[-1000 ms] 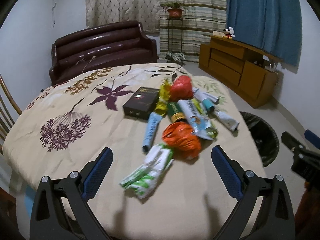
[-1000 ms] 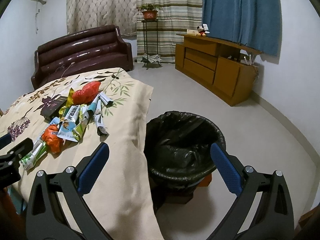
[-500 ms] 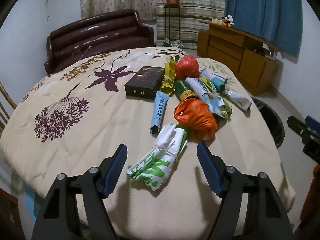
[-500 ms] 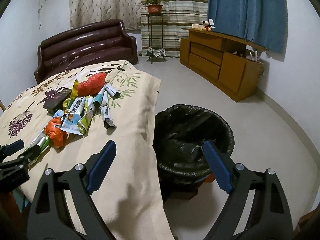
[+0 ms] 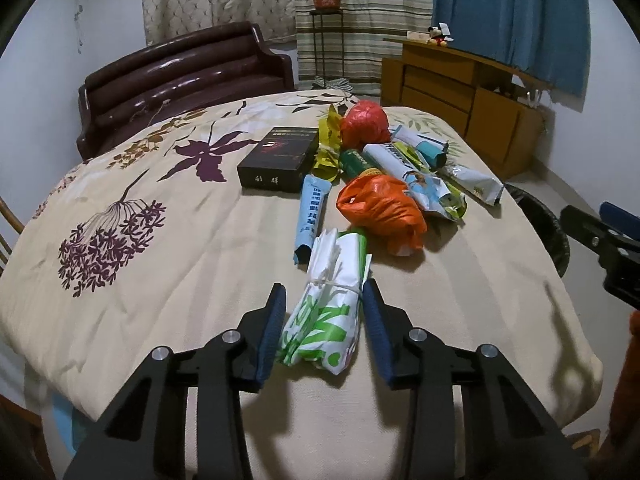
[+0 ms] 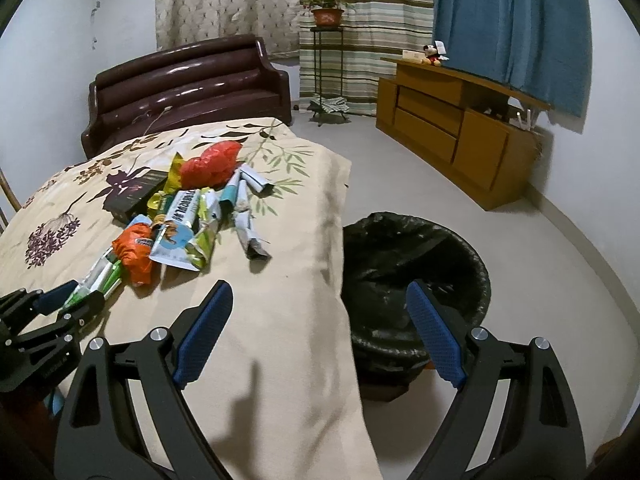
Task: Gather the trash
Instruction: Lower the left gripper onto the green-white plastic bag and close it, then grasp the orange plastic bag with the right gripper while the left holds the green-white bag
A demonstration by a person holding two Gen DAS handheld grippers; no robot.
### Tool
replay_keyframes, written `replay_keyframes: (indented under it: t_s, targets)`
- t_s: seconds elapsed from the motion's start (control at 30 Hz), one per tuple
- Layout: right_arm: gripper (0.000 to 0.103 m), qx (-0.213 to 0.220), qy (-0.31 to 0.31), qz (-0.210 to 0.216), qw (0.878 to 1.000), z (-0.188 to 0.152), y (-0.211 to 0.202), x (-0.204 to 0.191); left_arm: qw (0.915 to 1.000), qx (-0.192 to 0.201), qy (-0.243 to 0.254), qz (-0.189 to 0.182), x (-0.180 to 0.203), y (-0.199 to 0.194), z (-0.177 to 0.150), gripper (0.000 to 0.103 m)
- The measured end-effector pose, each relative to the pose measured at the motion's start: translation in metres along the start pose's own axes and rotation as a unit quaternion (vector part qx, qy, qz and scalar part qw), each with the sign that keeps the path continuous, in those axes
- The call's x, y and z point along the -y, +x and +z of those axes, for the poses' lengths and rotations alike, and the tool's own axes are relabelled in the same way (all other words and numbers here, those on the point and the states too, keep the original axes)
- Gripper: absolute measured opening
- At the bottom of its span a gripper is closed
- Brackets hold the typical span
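with my left tongs (image 5: 323, 322) parted around the green-white bag (image 5: 326, 312), nearly touching; right tongs (image 6: 318, 334) wide apart over table edge (image 6: 340, 280).

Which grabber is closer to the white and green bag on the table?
The left. The left gripper has the white and green bag between its two fingers. The right gripper hangs off to the side, by the table edge near the black trash bin.

The table's edge hides the near side of the black-lined bin (image 5: 544, 224); box lettering is unreadable.
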State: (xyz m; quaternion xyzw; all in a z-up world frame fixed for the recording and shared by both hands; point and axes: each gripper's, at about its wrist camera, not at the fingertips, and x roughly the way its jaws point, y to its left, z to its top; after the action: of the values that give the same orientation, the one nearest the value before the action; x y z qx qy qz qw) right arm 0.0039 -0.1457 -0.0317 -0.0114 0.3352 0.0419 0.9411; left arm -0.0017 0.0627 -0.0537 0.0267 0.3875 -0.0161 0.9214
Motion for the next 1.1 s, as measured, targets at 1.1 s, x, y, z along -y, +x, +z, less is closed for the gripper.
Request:
replay_keyframes:
  t_s: [1.1]
  targets:
    - [0.085,0.007,-0.078,0.084,0.993,0.022,0.008,-0.116,0.9959,0.026,-0.082,0.026,-0.091,-0.024,-0.005,0.031]
